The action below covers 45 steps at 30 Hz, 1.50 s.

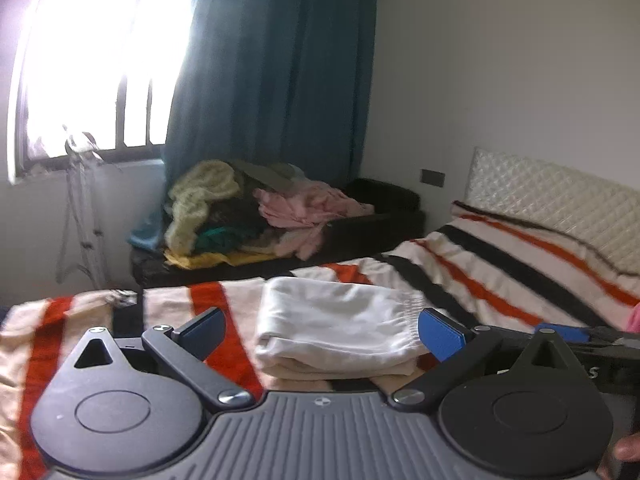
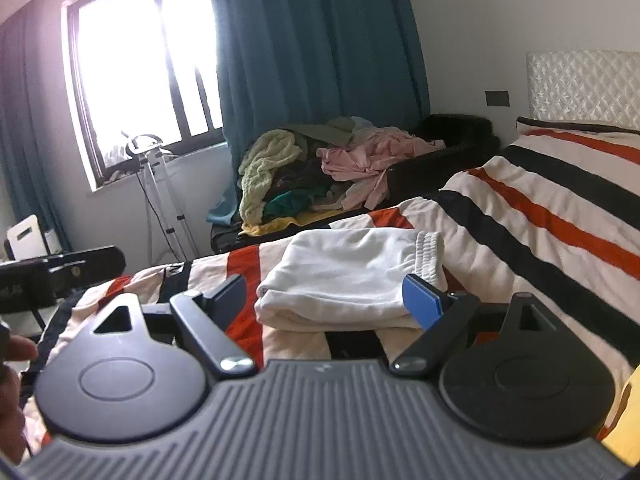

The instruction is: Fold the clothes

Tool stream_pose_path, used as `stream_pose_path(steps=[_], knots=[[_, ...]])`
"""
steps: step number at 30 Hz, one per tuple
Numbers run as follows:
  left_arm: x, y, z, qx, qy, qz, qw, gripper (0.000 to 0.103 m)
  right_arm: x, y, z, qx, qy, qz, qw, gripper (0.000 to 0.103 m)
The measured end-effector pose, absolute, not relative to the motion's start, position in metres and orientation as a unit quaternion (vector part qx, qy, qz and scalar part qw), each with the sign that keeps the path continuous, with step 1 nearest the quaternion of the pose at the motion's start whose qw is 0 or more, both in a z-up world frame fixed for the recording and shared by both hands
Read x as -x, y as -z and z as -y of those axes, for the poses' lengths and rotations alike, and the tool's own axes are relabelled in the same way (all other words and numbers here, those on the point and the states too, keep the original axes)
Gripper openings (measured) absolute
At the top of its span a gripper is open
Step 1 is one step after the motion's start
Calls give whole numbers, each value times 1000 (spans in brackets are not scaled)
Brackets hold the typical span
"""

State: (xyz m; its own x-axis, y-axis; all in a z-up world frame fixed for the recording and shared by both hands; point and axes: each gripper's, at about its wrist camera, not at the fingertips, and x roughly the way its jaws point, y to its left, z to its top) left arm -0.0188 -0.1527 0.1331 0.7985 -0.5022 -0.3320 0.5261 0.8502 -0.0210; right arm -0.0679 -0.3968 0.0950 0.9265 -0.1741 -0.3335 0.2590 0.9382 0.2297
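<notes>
The folded white garment (image 1: 336, 328) lies flat on the striped blanket (image 1: 500, 272), near the foot end of the bed, in several stacked layers with its gathered elastic band turned toward the headboard side. In the right wrist view the same garment (image 2: 352, 280) shows the ribbed band standing up at its right end.

The left gripper (image 1: 322, 332) hangs just in front of the garment with its jaws spread wide, one blue pad to each side of the cloth; nothing is held. Whether the right-hand pad touches the band cannot be settled from this blurred view. The right gripper (image 2: 328, 300) is likewise spread wide and empty, its pads flanking the near edge of the garment.

Beyond the bed, a heap of unfolded clothes (image 2: 328, 168) sits on a dark couch (image 2: 452, 140) below the teal curtain (image 2: 316, 48). A barred window (image 2: 144, 64) stands to the left, a quilted white headboard (image 2: 580, 80) to the right.
</notes>
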Motion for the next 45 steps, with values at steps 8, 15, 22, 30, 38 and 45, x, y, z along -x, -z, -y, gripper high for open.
stream_pose_path(steps=[8,15,22,30,38,45], knots=[[36,-110,138,-38,271,-154,949,103,79,-69,374,-125,137,-135,973,86],[32,-80,131,-27,302,-143,942,103,67,-46,365,-123,133,-144,973,86],[31,-63,130,-39,291,-131,947,103,61,-29,363,-126,136,-144,972,86],[30,-50,125,-44,276,-137,950,103,59,-25,356,-112,145,-139,973,86],[30,-41,125,-51,259,-140,954,103,56,-20,352,-105,143,-138,974,86],[30,-36,125,-55,248,-144,956,103,56,-19,350,-100,149,-137,974,86]])
